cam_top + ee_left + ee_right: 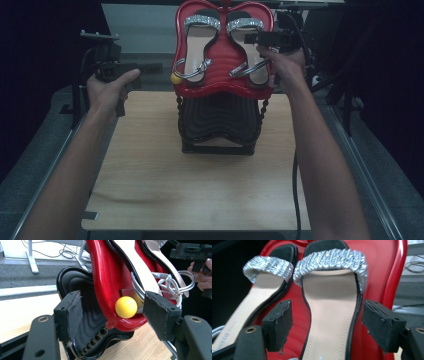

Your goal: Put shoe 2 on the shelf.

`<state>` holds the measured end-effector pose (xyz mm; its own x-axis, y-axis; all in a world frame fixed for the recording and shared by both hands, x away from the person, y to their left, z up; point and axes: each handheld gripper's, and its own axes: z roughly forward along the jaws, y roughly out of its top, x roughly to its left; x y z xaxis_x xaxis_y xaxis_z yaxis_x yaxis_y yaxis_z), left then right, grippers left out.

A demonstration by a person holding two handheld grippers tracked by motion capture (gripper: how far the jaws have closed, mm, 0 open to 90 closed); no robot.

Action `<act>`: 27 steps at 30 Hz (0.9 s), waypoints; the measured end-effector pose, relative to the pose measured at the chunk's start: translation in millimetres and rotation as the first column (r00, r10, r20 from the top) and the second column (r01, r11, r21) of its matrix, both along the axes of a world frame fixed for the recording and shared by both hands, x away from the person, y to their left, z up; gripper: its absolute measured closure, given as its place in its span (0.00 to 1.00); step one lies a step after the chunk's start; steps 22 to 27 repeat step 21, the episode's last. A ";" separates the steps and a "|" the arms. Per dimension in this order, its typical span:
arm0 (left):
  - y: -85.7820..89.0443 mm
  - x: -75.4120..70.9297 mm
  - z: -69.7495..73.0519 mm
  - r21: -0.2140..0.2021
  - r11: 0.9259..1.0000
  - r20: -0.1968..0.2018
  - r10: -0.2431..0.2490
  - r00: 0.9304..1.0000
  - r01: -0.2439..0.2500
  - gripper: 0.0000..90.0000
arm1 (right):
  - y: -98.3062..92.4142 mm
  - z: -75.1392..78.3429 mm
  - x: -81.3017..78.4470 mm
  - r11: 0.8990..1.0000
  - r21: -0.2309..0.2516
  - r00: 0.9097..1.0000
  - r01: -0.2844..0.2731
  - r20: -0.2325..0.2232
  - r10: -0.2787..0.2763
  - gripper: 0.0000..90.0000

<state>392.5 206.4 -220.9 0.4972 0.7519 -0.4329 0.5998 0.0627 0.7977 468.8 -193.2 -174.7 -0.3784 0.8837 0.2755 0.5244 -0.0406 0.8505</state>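
Stretching in from the near edge of the wooden table (150,190), the person's two forearms are reaching toward a stack of shell-shaped trays standing upright near the table's far side. Nearest the person, the black tray (218,125) is sitting on the wood, and the red tray (222,82) is leaning above and behind it. The left gripper (117,312) is hovering at the red tray's lower left corner, its jaws standing apart and pressing on nothing; between them, in the left gripper view, a yellow ball (126,307) is resting in the red tray's curved lip, just beside a silver ankle strap (175,285). Farther up, the right gripper (327,325) is facing the tray's upper right part with its jaws released wide, straddling the right sandal (330,322) without its pads touching it. The left sandal (249,307) is lying just beside it, both with glittering silver bands (332,261) at the top.
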 end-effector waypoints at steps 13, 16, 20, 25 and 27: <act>0.3 0.4 -4.2 -0.007 1.000 0.003 0.001 1.000 -0.001 0.35 | -70.7 -18.6 -38.0 0.987 0.114 0.990 -0.112 0.104 0.100 0.37; 0.2 0.1 -3.3 -0.009 1.000 0.003 0.006 1.000 -0.006 0.35 | -87.6 -23.9 -44.2 0.986 0.120 0.988 -0.113 0.114 0.099 0.38; -0.2 -0.2 -1.5 -0.006 1.000 0.011 0.003 1.000 -0.003 0.35 | -97.8 -27.7 -48.4 0.987 0.111 0.988 -0.118 0.112 0.106 0.38; -0.2 -0.2 -1.5 -0.006 1.000 0.011 0.003 1.000 -0.003 0.35 | -99.1 -28.2 -49.3 0.987 0.107 0.988 -0.122 0.112 0.110 0.38; -0.2 -0.2 -1.5 -0.006 1.000 0.011 0.003 1.000 -0.003 0.35 | -99.1 -28.2 -49.3 0.987 0.107 0.988 -0.122 0.112 0.110 0.38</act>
